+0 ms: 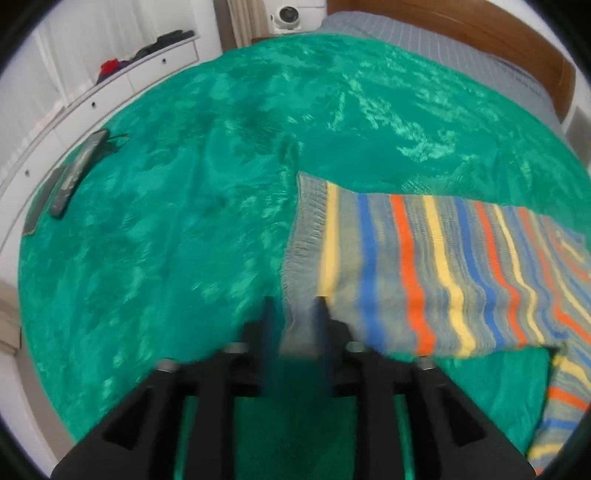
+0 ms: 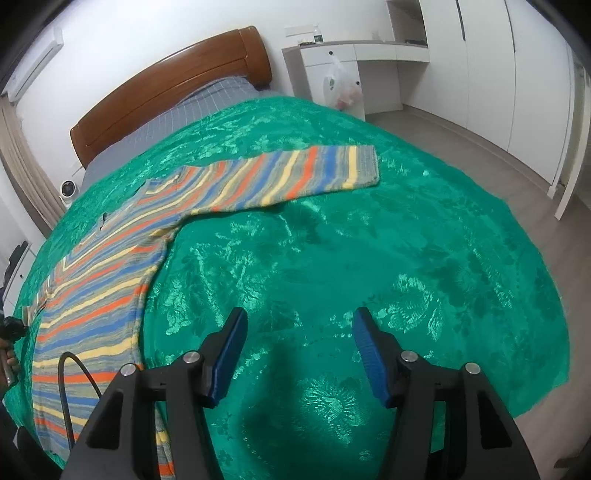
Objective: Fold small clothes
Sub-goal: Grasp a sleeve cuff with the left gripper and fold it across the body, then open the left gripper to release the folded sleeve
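Striped sweater [image 2: 110, 280] lies flat on the green bedspread [image 2: 332, 266], body toward the left of the right wrist view and one sleeve stretched out toward the far side of the bed. Nearest the left camera, the left hand-held gripper [image 1: 295, 332] has its blue pads a little apart with the ribbed cuff [image 1: 306, 236] of the other sleeve lying between them; the picture is blurred there, and the pads do not look pressed on the knit. The right hand-held gripper [image 2: 299, 354] stands with its fingers well apart over bare bedspread, holding nothing, just beside the sweater's hem edge.

The risk, as I judge it, is that the loose cuff slides or drags when the left gripper lifts away, spoiling the sleeve's line. A black cable [image 2: 70, 384] lying over the sweater's lower part could also snag a fold.

Farther off, a dark phone-like object [image 1: 77, 170] rests near the bedspread's edge. Beyond are a grey checked sheet [image 2: 192, 110], a wooden headboard [image 2: 177, 77], a small white fan [image 1: 286, 16], white cabinets [image 2: 491, 74] and a plastic bag [image 2: 341, 90] hanging from a white unit.
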{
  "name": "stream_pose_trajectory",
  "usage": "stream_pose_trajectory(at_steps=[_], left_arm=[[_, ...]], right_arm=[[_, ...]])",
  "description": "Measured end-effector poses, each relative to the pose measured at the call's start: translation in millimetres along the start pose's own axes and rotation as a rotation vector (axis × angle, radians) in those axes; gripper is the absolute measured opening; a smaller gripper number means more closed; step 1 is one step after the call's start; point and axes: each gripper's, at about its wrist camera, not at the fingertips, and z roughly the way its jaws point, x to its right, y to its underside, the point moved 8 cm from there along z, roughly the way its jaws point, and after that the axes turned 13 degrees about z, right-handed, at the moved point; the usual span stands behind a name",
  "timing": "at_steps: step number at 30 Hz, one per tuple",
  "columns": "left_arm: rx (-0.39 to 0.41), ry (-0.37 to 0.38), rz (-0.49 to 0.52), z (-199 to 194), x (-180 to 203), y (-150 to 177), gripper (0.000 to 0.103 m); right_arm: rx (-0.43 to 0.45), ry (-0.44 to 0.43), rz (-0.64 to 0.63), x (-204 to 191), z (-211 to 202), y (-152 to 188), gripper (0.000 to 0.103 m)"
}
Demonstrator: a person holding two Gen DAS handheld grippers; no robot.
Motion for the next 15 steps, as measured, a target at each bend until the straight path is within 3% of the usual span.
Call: stream_pose_trajectory(at_steps=[2,6,11,15], left_arm=[[0.048,0.021,-0.017,-21,-9,14,0.073],[0.085,0.109,0.009,-43,-8,54,0.089],[0.046,0.141,0.082,-27,8,92,0.101],[0.105,0.102,0.116,-27,12,97,0.103]], right_arm=[[0.028,-0.003,-0.018,-5,-6,-5,0.07],[0.052,-0.014,-0.036,-16,-7,-18,0.071],[0.059,-0.03,-0.047,-32,17,-27,0.075],[-0.026,0.027,-0.017,-18,58,-6,0.076]])
